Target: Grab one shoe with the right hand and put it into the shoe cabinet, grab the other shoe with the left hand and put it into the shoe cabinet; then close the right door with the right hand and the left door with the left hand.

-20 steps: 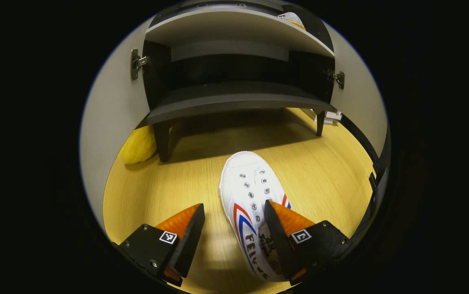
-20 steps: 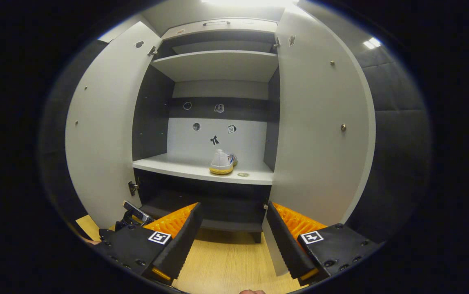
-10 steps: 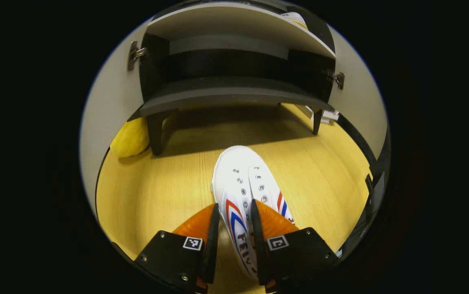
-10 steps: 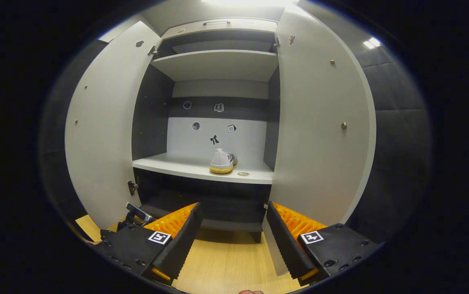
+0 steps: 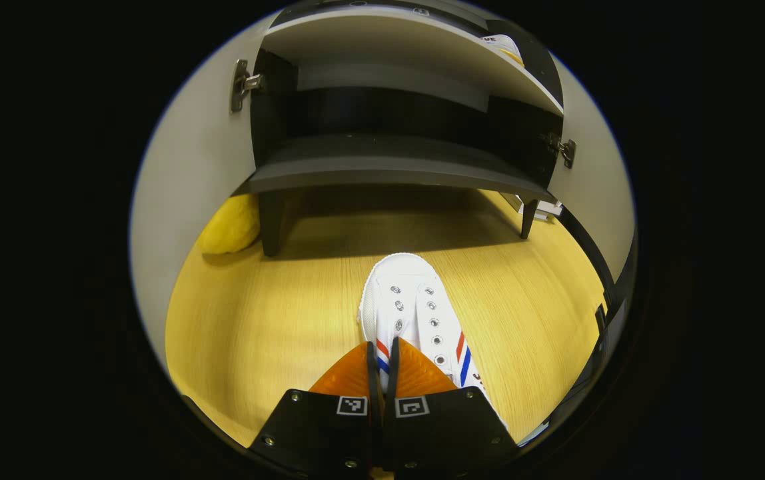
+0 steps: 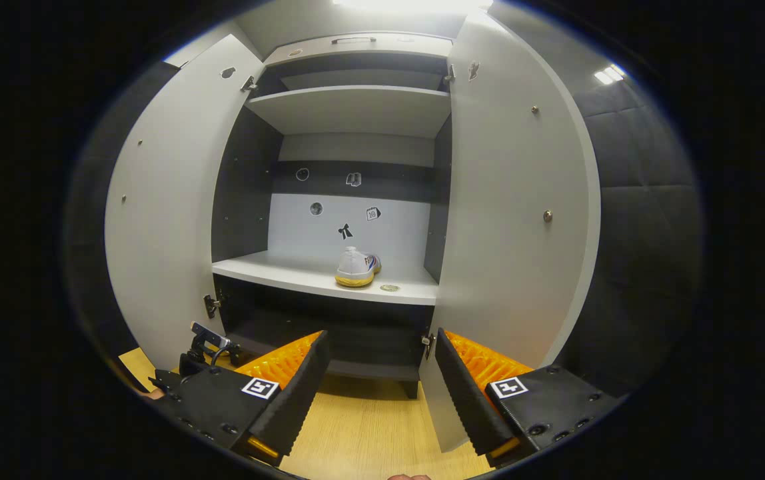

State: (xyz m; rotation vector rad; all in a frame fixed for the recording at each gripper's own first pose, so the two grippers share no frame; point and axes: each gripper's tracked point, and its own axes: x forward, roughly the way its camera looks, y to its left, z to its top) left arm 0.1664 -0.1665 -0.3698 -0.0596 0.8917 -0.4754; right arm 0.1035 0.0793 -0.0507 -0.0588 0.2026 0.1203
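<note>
Left gripper [image 5: 382,353] has its fingers nearly pressed together, pinching the near edge of the white shoe [image 5: 416,310] at its opening. That shoe sits on the wood floor [image 5: 276,320] in front of the cabinet [image 5: 389,157], toe pointing at the cabinet's low dark shelf. The grip looks thin (only a sliver of the upper shows between the fingers), so my read is the shoe will want to swing toe-down once lifted.

To do this step well:
- lift straight up first, slowly, and check the shoe hangs steady before moving toward the cabinet
- clear the front lip of the cabinet's white shelf [image 6: 329,280] before going in
- set it to the left of the other shoe [image 6: 356,267], which already sits on that shelf right of centre; there's a small round thing just right of it I can't identify

Right gripper [image 6: 376,380] is spread wide, holding nothing, facing the cabinet from the front. Both doors (left door [image 6: 162,200], right door [image 6: 516,213]) stand open.
</note>
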